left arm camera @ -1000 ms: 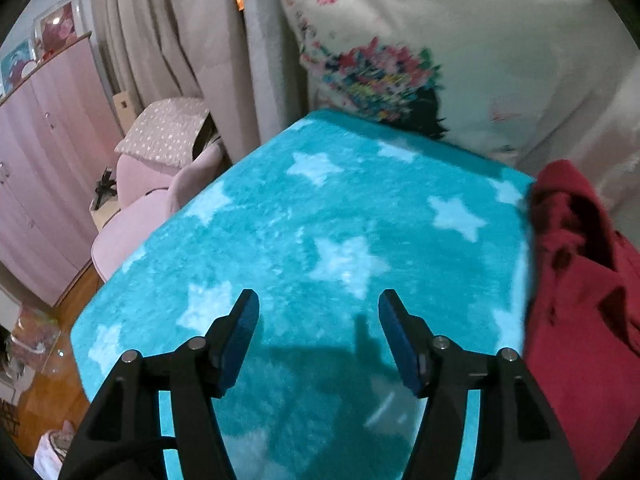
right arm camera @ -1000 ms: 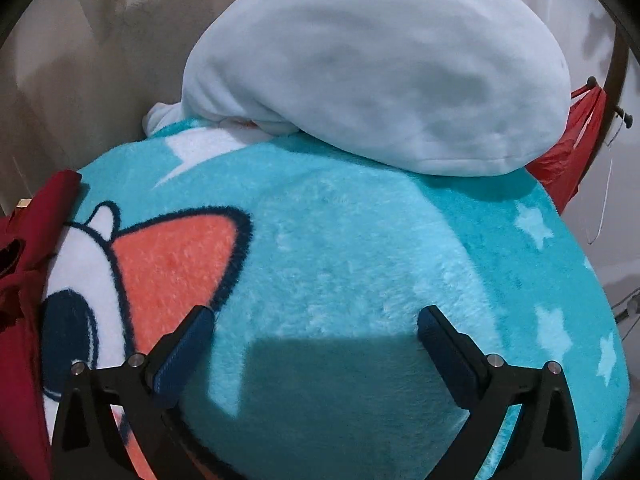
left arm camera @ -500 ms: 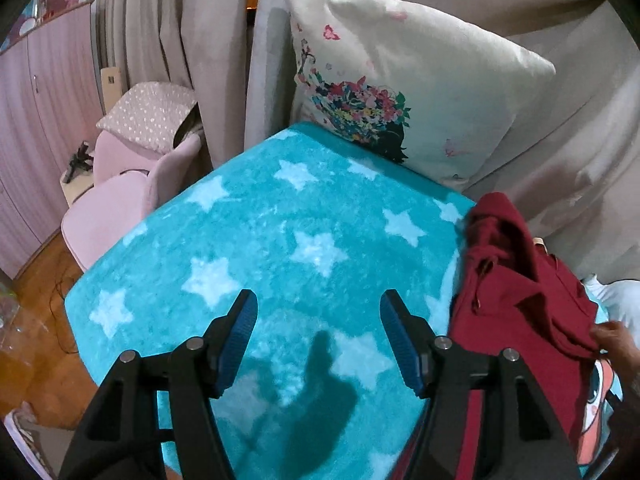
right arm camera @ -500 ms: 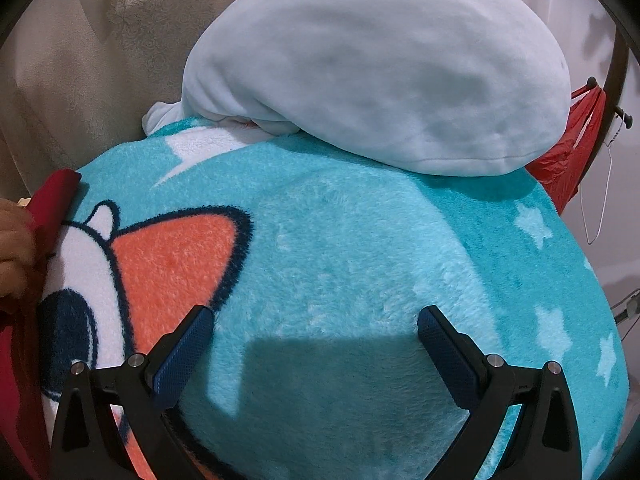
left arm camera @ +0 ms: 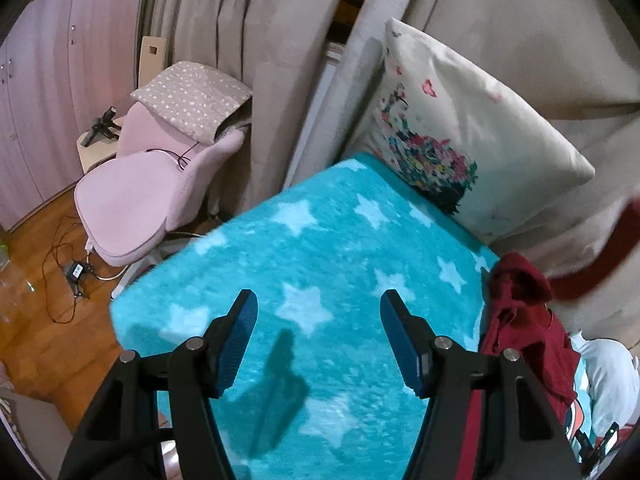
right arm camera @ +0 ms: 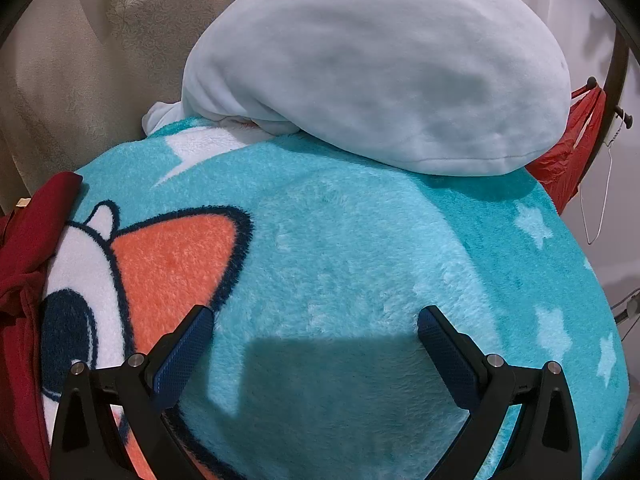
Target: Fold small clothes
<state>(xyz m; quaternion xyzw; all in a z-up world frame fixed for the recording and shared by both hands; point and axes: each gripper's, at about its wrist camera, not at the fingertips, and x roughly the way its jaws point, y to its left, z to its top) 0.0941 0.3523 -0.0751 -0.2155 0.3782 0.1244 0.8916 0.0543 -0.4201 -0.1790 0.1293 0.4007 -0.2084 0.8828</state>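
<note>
A dark red garment (left arm camera: 520, 332) lies crumpled on the teal star blanket (left arm camera: 328, 248), to the right of my left gripper (left arm camera: 318, 304). A blurred red sleeve (left arm camera: 600, 256) hangs in the air above it at the right edge. My left gripper is open and empty above the blanket. My right gripper (right arm camera: 314, 320) is open and empty, low over the blanket (right arm camera: 360, 260). The red garment's edge (right arm camera: 28, 248) shows at the far left of the right wrist view.
A floral pillow (left arm camera: 460, 140) leans against beige curtains (left arm camera: 240, 40) behind the blanket. A pink chair (left arm camera: 132, 200) with a dotted cushion stands on the wood floor at the left. A pale blue pillow (right arm camera: 380, 68) lies at the back of the blanket. A red bag (right arm camera: 572, 148) hangs at the right.
My left gripper has pulled back and risen, so more floor and chair show. A red sleeve is now lifted at the right. The hand at the right wrist view's left edge is gone.
</note>
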